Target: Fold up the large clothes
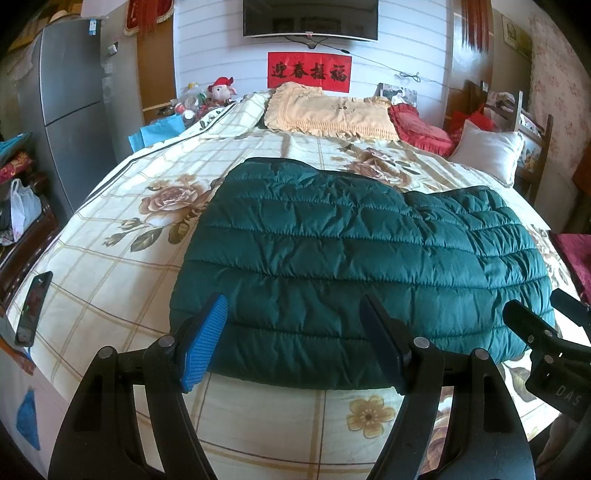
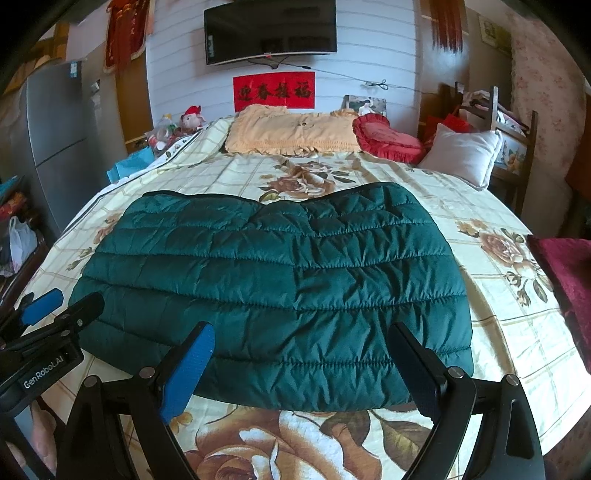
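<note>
Nearest in the left wrist view, the left tongs (image 1: 291,341) stand spread wide with nothing between them, their blue-padded finger and dark finger poised over the near hem of the green quilted jacket (image 1: 354,266) without pressing on it. At the right edge of that view the black tip of the other tool shows. In the right wrist view the right tongs (image 2: 301,369) are likewise released, jaws wide apart and empty above the same near hem, with the left tool visible at the lower left.

The jacket lies flat on the bed (image 2: 491,306), spread crosswise near the foot, its stitched bands running left to right and its far edge dipping in the middle. The floral, checked bedspread shows around it on all sides. A phone (image 1: 34,308) lies at the bed's left edge, well apart from the jacket.

Farther off, a cream frilled pillow (image 2: 291,134), a red cushion (image 2: 388,138) and a white pillow (image 2: 461,155) sit at the head of the bed. On the far wall hang a red banner (image 2: 274,90) and a television (image 2: 271,31); a grey refrigerator (image 1: 70,110) stands at left.
</note>
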### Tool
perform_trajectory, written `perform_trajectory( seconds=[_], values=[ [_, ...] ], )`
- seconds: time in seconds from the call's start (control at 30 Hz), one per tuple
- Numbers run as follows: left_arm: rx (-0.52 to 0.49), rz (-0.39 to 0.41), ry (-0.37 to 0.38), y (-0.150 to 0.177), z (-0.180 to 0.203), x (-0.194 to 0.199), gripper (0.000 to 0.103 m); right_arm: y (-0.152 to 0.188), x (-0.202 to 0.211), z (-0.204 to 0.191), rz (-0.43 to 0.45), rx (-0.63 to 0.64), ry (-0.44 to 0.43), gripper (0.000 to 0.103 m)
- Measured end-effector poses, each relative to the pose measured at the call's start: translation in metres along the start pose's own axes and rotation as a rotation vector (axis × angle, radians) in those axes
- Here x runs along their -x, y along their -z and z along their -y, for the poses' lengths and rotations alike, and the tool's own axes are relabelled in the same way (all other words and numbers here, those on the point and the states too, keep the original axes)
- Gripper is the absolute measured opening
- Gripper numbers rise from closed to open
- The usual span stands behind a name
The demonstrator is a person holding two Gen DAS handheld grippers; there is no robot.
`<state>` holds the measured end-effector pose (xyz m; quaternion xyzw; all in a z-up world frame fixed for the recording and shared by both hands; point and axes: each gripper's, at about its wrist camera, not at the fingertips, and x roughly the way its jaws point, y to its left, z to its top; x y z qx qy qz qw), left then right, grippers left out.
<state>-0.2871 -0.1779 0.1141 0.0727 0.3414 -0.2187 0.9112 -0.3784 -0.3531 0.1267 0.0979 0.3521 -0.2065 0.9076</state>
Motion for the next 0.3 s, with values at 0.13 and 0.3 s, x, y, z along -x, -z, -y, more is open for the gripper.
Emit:
perform_trajectory(
  seconds=[0.13,0.3],
  values=[
    [-0.001,0.008,-0.005,0.0,-0.0006,-0.0001,0.075,0.0004,-0.0011,-0.0023,-0.004,0.004,-0.001,0.093],
    [0.008,0.016,-0.004,0.0001,-0.0084,-0.0042,0.075,0.0004,-0.0019,-0.0021,-0.002,0.006,0.003,0.093]
  ],
)
